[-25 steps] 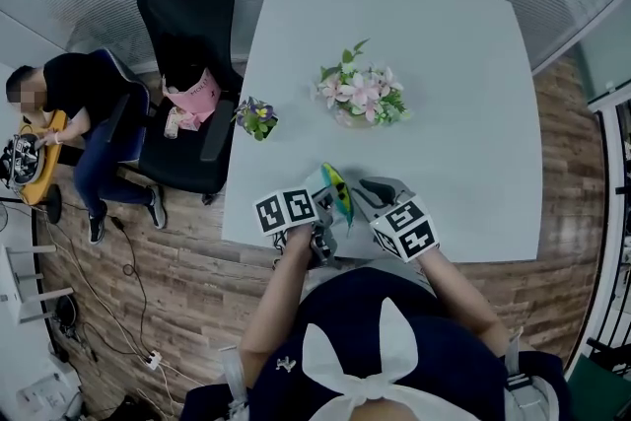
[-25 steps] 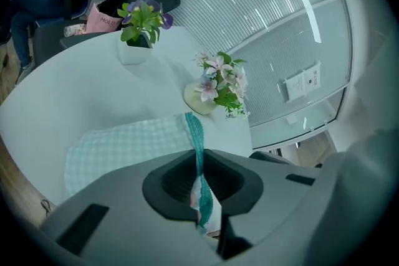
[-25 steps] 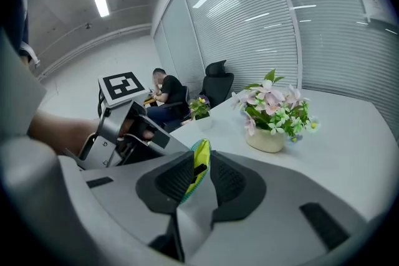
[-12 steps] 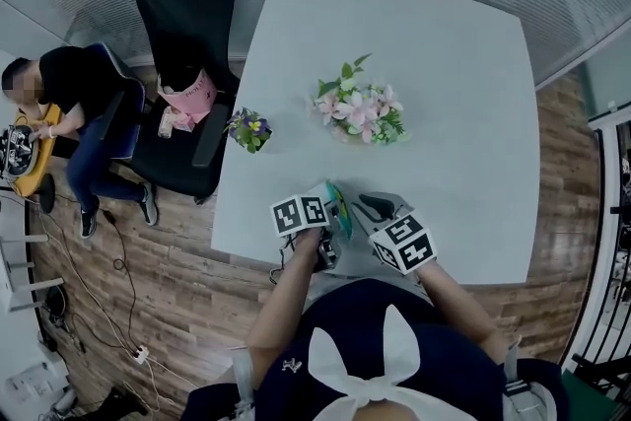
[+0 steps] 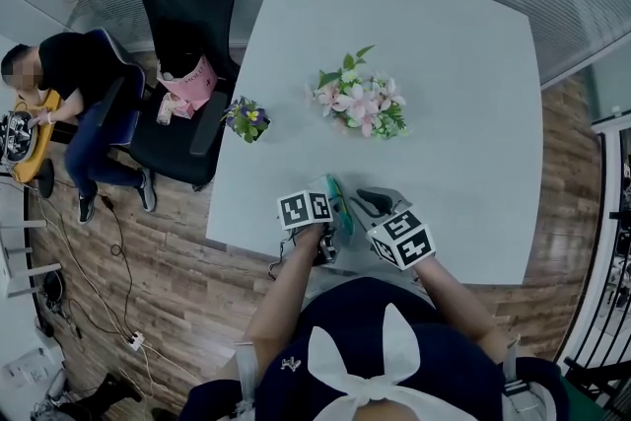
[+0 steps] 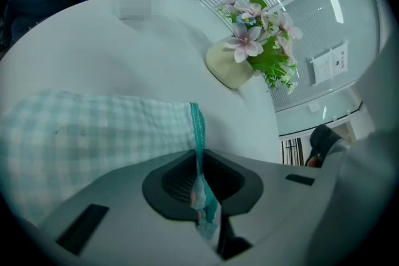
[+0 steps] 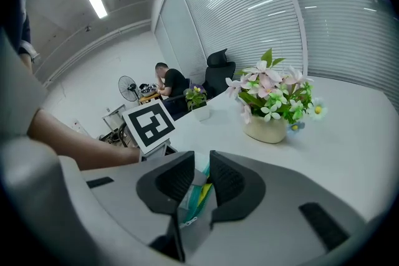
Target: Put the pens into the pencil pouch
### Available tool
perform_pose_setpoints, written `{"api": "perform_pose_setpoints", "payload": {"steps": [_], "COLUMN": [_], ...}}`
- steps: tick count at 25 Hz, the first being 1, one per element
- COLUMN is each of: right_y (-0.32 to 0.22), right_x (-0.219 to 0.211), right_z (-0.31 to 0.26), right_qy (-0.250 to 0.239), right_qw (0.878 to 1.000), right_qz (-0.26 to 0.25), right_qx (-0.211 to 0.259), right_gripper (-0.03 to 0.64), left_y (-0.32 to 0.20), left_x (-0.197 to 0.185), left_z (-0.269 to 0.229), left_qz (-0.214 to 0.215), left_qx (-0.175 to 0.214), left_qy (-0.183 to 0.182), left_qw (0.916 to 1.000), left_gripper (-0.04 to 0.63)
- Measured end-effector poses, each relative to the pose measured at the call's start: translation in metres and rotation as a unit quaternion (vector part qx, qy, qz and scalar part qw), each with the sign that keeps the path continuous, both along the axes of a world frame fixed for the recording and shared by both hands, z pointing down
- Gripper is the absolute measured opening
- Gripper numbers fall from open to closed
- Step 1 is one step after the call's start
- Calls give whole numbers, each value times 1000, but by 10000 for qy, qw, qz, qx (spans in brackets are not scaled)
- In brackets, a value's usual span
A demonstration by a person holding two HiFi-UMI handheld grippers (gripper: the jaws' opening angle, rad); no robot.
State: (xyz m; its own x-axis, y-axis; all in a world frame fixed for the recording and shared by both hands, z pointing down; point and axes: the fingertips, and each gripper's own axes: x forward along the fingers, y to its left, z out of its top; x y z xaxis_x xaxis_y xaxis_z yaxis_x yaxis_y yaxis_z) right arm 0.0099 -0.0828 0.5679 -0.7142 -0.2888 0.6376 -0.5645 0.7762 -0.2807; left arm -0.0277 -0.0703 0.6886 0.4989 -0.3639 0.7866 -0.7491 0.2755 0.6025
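Observation:
The pencil pouch point(image 5: 337, 197), pale checked cloth with a teal zip edge, hangs between my two grippers near the table's front edge. My left gripper point(image 5: 327, 204) is shut on the zip edge point(image 6: 198, 134); the checked cloth point(image 6: 93, 134) spreads over the table to the left of my left gripper point(image 6: 199, 182). My right gripper point(image 5: 361, 204) grips the pouch's other side. In the right gripper view its jaws point(image 7: 196, 185) stand close together on checked cloth, teal zip and something yellow point(image 7: 201, 195). Whole pens are not visible.
A pot of pink flowers point(image 5: 360, 105) stands mid-table, and a small potted plant point(image 5: 245, 118) sits at the left edge. The white table point(image 5: 463, 113) ends just in front of my body. A black office chair point(image 5: 187, 15) and a seated person point(image 5: 59, 84) are left of the table.
The left gripper has come down towards the table, and the pouch, which stood up between the grippers, now lies lower and flatter. The right gripper has barely moved.

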Motion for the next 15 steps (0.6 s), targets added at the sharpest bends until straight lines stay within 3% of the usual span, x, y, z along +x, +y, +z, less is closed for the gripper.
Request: {"api": "perform_pose_setpoints", "payload": {"steps": [6,9,11,15], "right_y": [9,11,11,13], "right_x": [2,4,6,8], "right_z": [3,2,0,-3], "right_qy": [38,12,-19,-67], "right_qw": [10000,10000,10000,10000], "right_qz": [-86,-68,-35,12], "right_qx": [-22,-23,-14,54], "right_gripper": [81,80,80,80], "left_y": [-2,-4,-5,-6], "left_x": [3,6,7,-1], "left_z": [-4,-9,-13,-31], "left_qz": [-180,-220,-187,-161], "left_qx": [30,102,215,592], "left_qy": [292,455,457,296], "left_qw": [9994,9987,9985,9977], "left_gripper": [53,114,151,156]}}
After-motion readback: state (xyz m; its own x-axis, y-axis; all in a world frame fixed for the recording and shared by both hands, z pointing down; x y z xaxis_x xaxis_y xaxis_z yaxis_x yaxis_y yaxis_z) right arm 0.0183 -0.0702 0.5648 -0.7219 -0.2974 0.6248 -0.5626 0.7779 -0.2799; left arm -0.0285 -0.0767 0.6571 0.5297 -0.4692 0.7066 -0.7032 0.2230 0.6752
